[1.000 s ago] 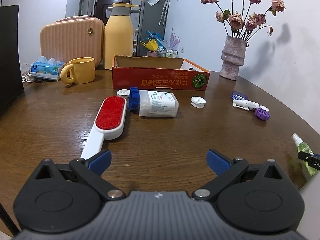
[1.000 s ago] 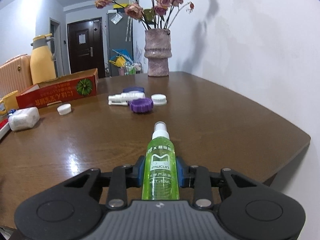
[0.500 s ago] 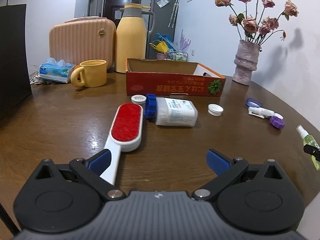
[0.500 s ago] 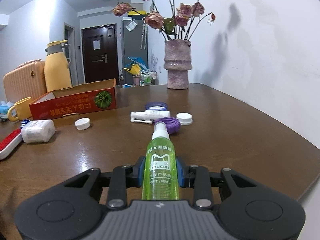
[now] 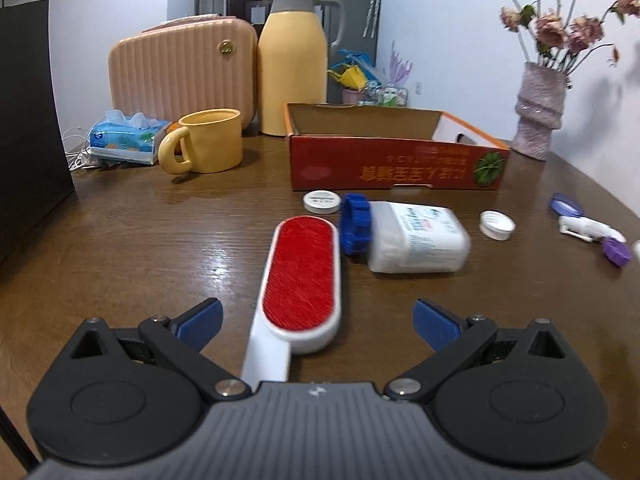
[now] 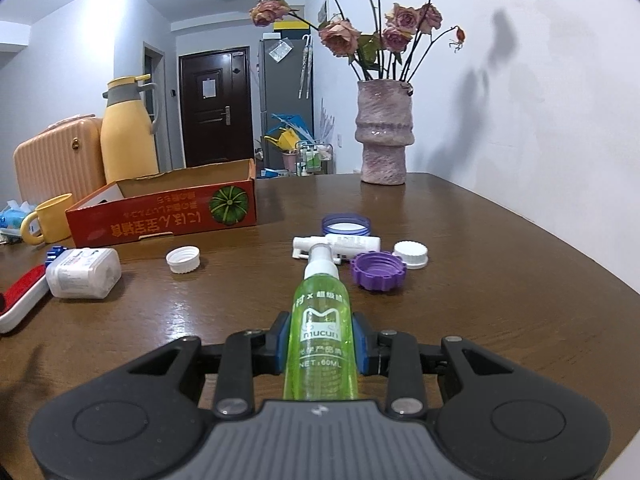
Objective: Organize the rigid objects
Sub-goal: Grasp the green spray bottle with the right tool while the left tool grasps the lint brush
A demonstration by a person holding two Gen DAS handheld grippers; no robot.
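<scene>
My left gripper (image 5: 318,322) is open, its blue pads on either side of a red-and-white lint brush (image 5: 300,280) lying on the brown table (image 5: 140,248); the brush handle runs under the gripper. A white bottle with a blue cap (image 5: 404,236) lies just beyond the brush. My right gripper (image 6: 320,342) is shut on a green spray bottle (image 6: 320,328), nozzle pointing forward. A red cardboard box (image 5: 396,156) stands open behind; it also shows in the right wrist view (image 6: 160,210).
Loose caps (image 6: 184,259), a purple lid (image 6: 378,271), a white cap (image 6: 411,254), a small white spray (image 6: 340,244) and a blue lid (image 6: 346,225) lie ahead of the right gripper. A yellow mug (image 5: 206,146), flask (image 5: 294,68), pink case (image 5: 184,68), tissues (image 5: 128,140) and vase (image 6: 384,136) stand behind.
My left gripper has moved right and forward, so the lint brush now lies between its open fingers. My right gripper has carried the green spray bottle forward toward the caps.
</scene>
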